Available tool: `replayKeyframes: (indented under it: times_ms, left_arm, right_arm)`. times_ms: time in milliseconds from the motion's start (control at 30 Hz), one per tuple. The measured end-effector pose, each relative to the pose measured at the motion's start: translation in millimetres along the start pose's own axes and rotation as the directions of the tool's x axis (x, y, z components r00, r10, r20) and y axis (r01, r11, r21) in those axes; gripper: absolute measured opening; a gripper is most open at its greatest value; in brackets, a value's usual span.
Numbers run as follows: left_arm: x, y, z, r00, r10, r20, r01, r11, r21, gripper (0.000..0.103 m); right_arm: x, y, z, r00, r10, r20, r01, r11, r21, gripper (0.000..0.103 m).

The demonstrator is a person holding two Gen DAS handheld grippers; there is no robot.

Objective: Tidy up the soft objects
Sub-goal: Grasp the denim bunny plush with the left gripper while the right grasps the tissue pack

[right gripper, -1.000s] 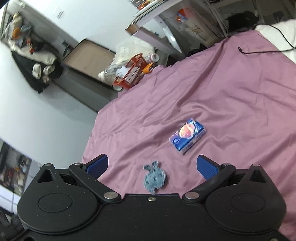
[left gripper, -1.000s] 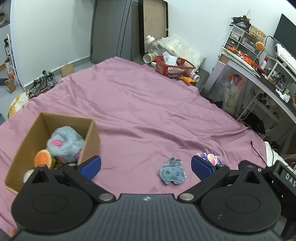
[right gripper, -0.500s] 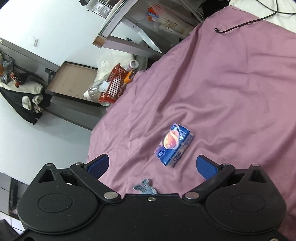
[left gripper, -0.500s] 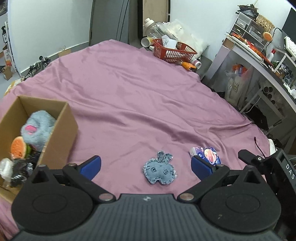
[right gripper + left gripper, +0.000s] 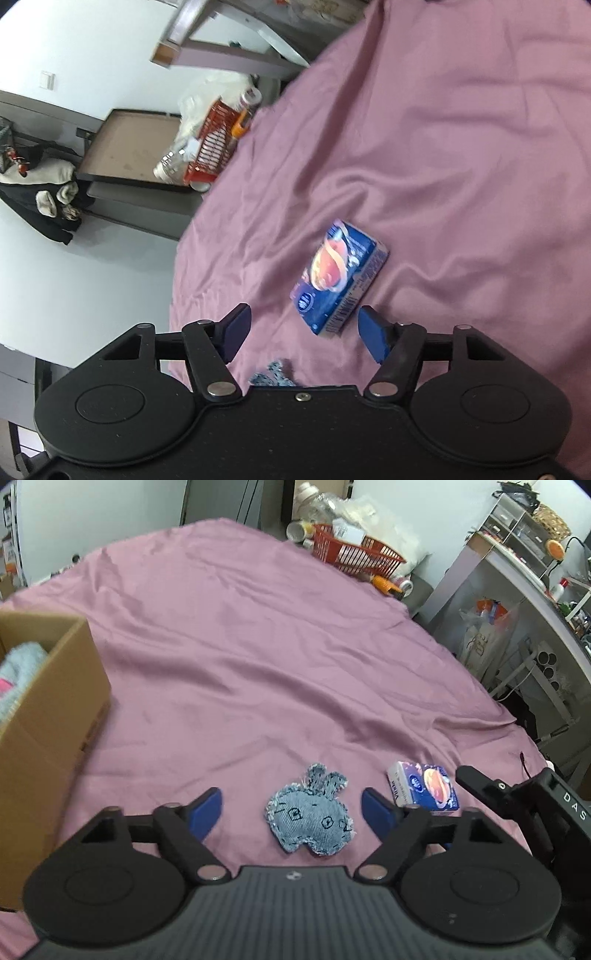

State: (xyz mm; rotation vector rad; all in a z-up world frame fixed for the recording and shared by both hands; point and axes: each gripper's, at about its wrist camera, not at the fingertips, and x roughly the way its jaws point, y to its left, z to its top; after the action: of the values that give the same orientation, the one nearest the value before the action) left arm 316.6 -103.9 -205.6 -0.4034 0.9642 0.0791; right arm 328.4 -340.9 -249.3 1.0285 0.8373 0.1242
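A bed covered by a wrinkled mauve sheet (image 5: 258, 646) carries all items. A denim rabbit-shaped soft toy (image 5: 310, 818) lies flat on the sheet near the front edge, with a blue tissue pack (image 5: 424, 790) just beside it to the right, apart from it. An open cardboard box (image 5: 48, 716) stands on the sheet at the left, well apart from both.

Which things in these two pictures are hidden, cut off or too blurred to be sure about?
- Cardboard box, left wrist view: cut by the left edge; of its contents only a blurred grey plush shows.
- Denim toy, right wrist view: mostly hidden behind the right gripper body.
- Tissue pack, left wrist view: near corner covered by the left gripper finger.
- Tissue pack print, right wrist view: motion-blurred, unreadable.
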Motion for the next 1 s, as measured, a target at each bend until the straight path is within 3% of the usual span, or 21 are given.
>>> replayKeyframes:
  times_ms: [133,367,433,467,500,533,667,1000]
  left_arm:
    - [18,0,-3,0.999,-0.013,-0.048,0.013,1.000,-0.011,0.063]
    - [36,-3,-9,0.996,-0.018,-0.082,0.018,1.000,-0.006,0.063]
    - [37,-5,-9,0.996,-0.012,-0.083,0.013,1.000,0.009,0.063]
    - [37,-6,-9,0.997,-0.010,-0.082,0.011,1.000,0.018,0.063]
    - [37,-6,-9,0.997,-0.011,-0.079,0.013,1.000,0.023,0.056]
    - [36,-6,-9,0.997,-0.016,-0.078,0.018,0.999,0.026,0.049]
    - [33,-6,-6,0.997,-0.031,-0.076,0.034,0.999,0.033,0.040]
    - [-9,0,0,0.999,-0.053,0.011,0.052,0.998,0.046,0.038]
  right_arm:
    - [7,-8,2,1.000,0.004,-0.015,-0.003,0.999,0.036,0.064]
    - [15,-20,6,0.999,0.030,-0.019,-0.028,0.995,0.094,0.063]
    - [14,-22,6,1.000,0.009,-0.003,-0.008,0.996,0.093,0.049]
    - [14,-23,7,1.000,-0.018,0.007,0.018,0.996,0.085,0.034]
    - [14,-25,7,1.000,-0.028,0.010,0.027,0.996,0.085,0.029]
    - [14,-28,7,1.000,-0.023,0.011,0.022,0.995,0.097,0.028]
    - [7,-19,4,0.999,-0.038,0.032,0.037,0.998,0.042,0.025]
    - [-22,5,-10,0.999,-0.004,0.048,0.007,0.997,-0.071,0.019]
